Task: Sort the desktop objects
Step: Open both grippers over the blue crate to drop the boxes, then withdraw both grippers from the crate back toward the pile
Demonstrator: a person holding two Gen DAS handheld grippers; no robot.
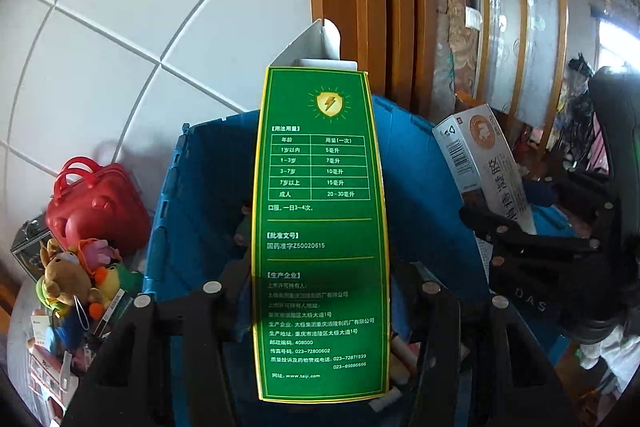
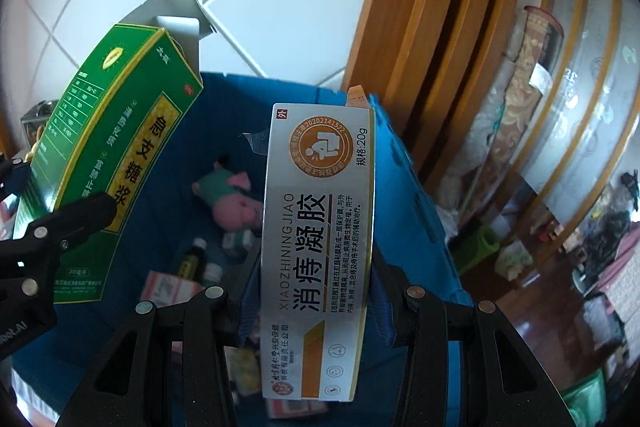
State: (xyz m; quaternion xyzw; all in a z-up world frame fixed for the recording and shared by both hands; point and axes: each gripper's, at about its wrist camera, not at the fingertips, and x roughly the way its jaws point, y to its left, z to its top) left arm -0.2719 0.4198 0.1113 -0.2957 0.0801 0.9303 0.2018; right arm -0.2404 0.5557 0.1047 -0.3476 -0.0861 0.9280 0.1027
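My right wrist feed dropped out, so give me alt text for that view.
The right gripper holds a silver-and-orange medicine box upright over an open blue crate. To its left, the left gripper holds a green medicine box with its top flap open. Inside the crate lie a pink plush pig and small bottles and boxes.

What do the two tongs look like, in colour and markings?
Both the left tongs and the right tongs are matte black plastic with triangular cut-outs and round silver rivets. White lettering is partly visible on the right tongs' body in the left wrist view.
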